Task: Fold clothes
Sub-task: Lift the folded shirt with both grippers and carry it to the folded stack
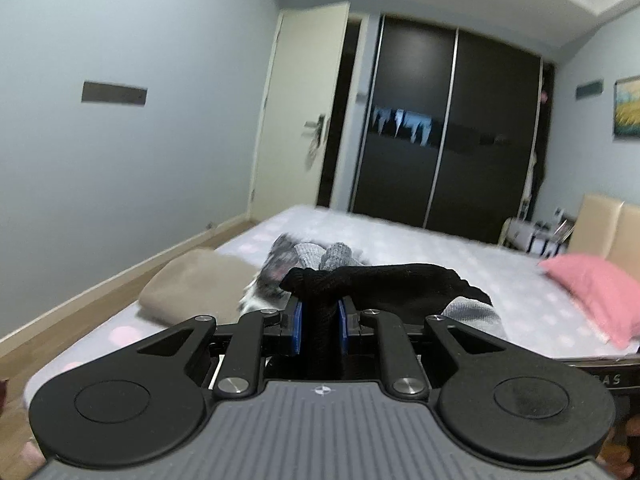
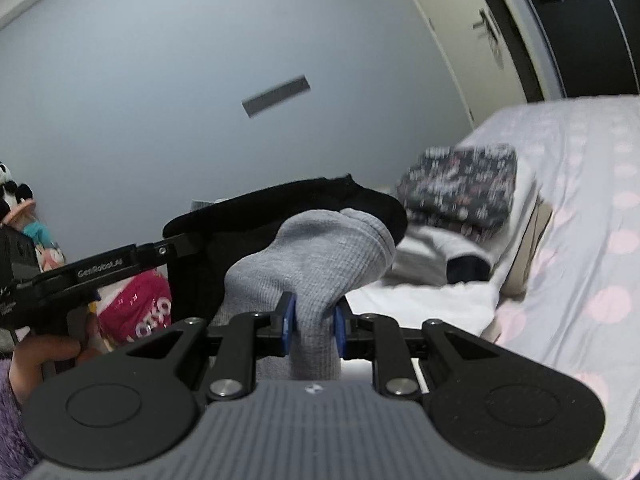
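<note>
Two grips are on: the left gripper (image 1: pixel 320 322) pinches a black garment (image 1: pixel 384 280) between its blue pads, and the right gripper (image 2: pixel 312 322) clamps grey knit cloth (image 2: pixel 316 256), both raised above the bed (image 2: pixel 580 208). A folded stack (image 2: pixel 460 188) sits at two o'clock from the right gripper. Either thin pinch could slip if the hands pull apart, and hanging fabric might drag across that stack and undo it.

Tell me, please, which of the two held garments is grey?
The grey ribbed garment, pinched by the right gripper; the left gripper grips the black garment.
</note>
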`<state>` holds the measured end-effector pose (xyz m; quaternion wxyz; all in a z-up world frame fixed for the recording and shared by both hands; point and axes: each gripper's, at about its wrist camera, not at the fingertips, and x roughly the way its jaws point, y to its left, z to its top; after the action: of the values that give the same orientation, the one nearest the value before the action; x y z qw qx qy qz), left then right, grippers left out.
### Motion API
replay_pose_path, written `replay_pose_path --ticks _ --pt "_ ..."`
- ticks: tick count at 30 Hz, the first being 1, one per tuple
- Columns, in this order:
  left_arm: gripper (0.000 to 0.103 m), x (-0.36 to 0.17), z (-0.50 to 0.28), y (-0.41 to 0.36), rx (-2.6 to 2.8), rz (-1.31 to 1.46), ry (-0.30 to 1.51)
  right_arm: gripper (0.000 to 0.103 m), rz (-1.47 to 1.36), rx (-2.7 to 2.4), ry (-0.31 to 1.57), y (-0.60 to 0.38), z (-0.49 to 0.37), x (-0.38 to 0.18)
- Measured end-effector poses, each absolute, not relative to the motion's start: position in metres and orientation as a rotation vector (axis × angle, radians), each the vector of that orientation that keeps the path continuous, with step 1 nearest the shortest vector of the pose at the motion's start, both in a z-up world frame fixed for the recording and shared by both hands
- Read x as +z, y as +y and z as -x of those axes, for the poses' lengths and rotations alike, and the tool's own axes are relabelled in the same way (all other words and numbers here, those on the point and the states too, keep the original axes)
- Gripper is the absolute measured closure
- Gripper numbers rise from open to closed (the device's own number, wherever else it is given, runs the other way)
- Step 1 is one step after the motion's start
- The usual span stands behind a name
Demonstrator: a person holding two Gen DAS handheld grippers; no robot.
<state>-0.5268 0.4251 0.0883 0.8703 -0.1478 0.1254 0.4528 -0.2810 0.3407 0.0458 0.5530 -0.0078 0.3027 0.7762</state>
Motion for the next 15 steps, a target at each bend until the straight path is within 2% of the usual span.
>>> replay_pose_path --ticks 7,15 --pt "0.088 0.034 0.492 0.504 0.958 0.423 0.384 0.080 0.134 1.756 0.808 0.407 0.277 0.005" --pt "0.088 -0.019 0.479 0.571 0.975 0.547 0.464 0.080 0.161 1.689 1.039 0.466 0.247 -0.037"
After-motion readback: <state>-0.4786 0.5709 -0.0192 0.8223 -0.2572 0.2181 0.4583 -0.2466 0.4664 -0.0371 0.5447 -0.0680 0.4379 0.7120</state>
